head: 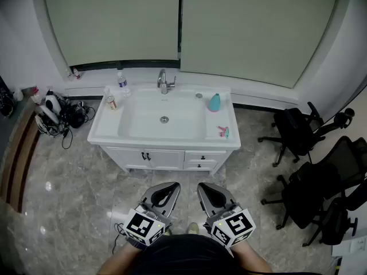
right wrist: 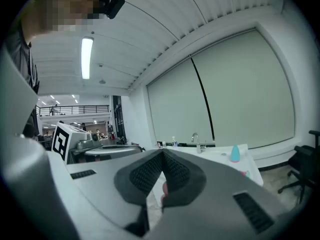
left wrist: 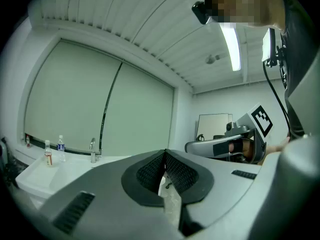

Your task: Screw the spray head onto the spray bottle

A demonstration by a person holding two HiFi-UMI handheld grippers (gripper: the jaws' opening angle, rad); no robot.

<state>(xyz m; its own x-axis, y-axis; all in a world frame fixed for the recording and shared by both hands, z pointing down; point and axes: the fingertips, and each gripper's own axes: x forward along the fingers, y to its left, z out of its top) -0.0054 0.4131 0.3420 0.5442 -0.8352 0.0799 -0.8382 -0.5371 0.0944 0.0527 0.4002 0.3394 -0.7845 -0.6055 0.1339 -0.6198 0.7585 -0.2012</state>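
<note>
left tool (head: 167,189): shut, empty, held low near the body | right tool (head: 207,189): shut, empty, just beside the left | spray bottle (head: 214,102): teal, upright on desk (head: 166,140), right of basin (head: 143,122) | spray head (head: 223,132): lying near desk's front-right edge, apart from bottle, well apart from the 2 tools

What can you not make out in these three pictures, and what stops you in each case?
- Head view: the spray head is too small to show its thread.
- Head view: the teal bottle is too small to tell whether its neck is open.
- Head view: the clear bottle has a label too small to read.
- Left gripper view: the teal bottle and spray head are hidden behind the left gripper.
</note>
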